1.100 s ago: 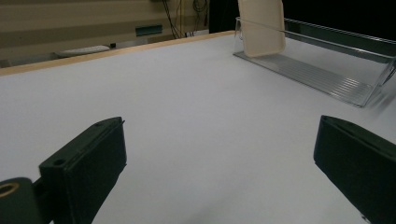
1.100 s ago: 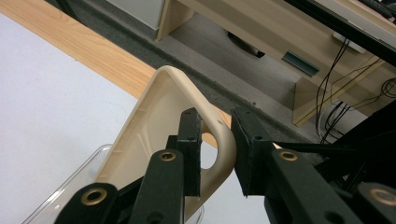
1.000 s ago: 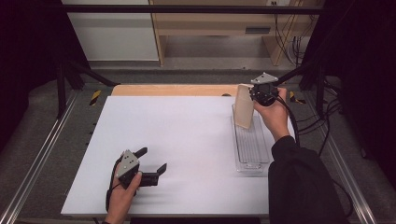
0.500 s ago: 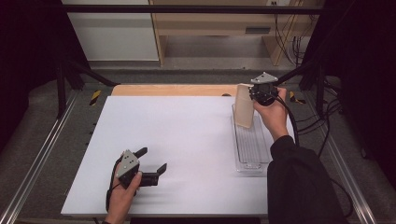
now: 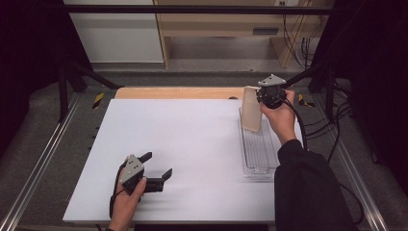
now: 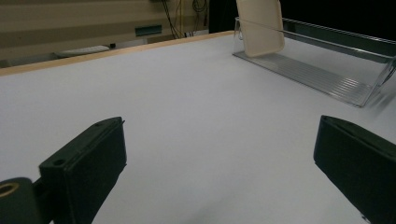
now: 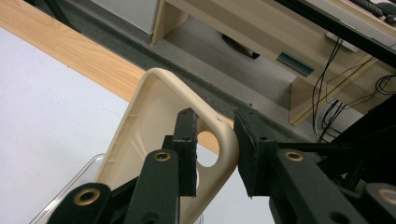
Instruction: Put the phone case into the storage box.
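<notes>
White tabletop carries a clear tray; above its far end your right gripper pinches the beige tray's rim, while your left gripper, well left, gapes empty.

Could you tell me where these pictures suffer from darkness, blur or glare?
High view: surroundings fall into deep shadow, while the white table is evenly lit. Left gripper view: the near jaws are soft, and the clear tray smears at its right end. Right gripper view: the beige plate looks sharp, without glare.
</notes>
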A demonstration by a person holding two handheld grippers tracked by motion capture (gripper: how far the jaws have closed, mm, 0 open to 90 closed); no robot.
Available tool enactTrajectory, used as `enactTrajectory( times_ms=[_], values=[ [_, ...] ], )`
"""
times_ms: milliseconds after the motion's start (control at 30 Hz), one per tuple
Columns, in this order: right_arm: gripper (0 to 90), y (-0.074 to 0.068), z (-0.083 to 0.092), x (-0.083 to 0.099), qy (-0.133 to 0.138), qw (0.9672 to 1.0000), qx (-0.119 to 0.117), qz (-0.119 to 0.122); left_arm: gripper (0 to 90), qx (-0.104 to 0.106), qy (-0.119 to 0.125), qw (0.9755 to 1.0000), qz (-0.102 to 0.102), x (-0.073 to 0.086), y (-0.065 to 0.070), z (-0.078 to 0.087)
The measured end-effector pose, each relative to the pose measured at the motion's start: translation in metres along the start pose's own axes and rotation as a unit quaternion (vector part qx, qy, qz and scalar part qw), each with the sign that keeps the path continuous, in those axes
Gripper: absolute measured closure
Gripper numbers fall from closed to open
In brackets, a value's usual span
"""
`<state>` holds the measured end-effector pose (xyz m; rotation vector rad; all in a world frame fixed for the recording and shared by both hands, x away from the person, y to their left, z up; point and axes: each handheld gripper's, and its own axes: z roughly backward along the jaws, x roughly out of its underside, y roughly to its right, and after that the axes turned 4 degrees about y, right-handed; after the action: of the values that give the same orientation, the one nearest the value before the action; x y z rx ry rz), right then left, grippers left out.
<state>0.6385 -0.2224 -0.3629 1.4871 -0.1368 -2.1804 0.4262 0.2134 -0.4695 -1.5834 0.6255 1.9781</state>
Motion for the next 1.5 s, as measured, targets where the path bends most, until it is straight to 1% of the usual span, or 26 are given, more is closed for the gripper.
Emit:
enactTrajectory(
  times_ms=[400, 767, 1300, 1500],
  values=[
    [70.1, 0.001, -0.003, 0.000, 0.003, 1.0000, 0.006, -0.004, 2.3, -0.001, 0.001, 1.0000, 0.000, 0.000, 0.000, 0.001],
    [68.1, 0.001, -0.006, 0.001, 0.008, 0.9997, 0.014, -0.016, 2.3, -0.002, 0.003, 1.0000, 0.002, 0.000, -0.001, 0.001],
    [65.6, 0.001, -0.010, 0.002, 0.009, 0.9995, 0.021, -0.021, 2.3, -0.001, 0.003, 1.0000, 0.001, -0.001, -0.001, 0.001],
    [65.1, 0.003, -0.011, 0.003, 0.009, 0.9992, 0.022, -0.031, 2.3, -0.001, 0.003, 1.0000, 0.001, 0.000, -0.001, 0.001]
  ],
)
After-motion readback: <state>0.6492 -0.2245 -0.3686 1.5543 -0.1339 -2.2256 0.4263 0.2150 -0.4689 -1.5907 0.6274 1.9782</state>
